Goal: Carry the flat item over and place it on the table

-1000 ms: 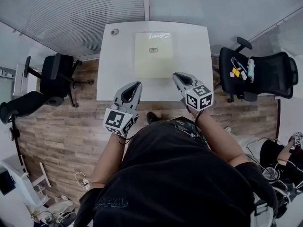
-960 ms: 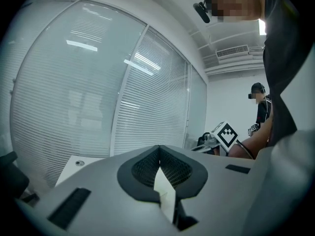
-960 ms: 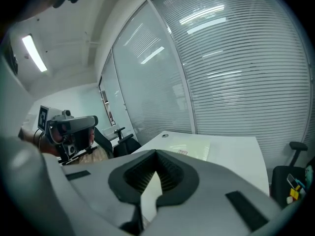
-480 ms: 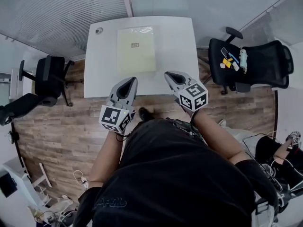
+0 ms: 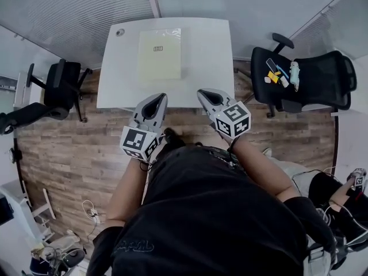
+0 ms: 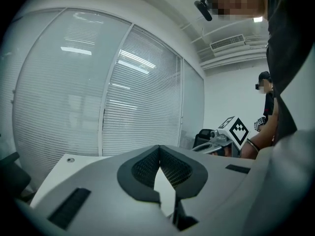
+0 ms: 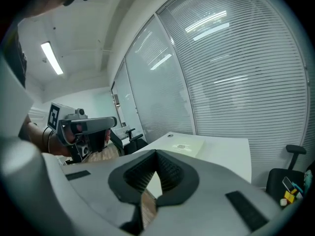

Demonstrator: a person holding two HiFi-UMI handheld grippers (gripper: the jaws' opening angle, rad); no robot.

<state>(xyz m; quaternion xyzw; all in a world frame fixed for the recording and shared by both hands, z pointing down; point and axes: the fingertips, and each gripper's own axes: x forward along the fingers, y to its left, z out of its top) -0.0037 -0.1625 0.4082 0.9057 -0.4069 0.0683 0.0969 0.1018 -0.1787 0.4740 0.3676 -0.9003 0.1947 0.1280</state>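
Both grippers are hanging side by side above the wood floor (image 5: 75,148), pointing at the white table (image 5: 210,56). The left gripper (image 5: 156,99) is keeping its jaws pressed together on nothing, and the right gripper (image 5: 206,93) is doing the same, closed and empty. The pale yellow flat pad (image 5: 160,53) is lying on the table, pretty much straight ahead of the left tips and well apart from both. A black office chair (image 5: 305,79) is sitting out past the right gripper's outer side.
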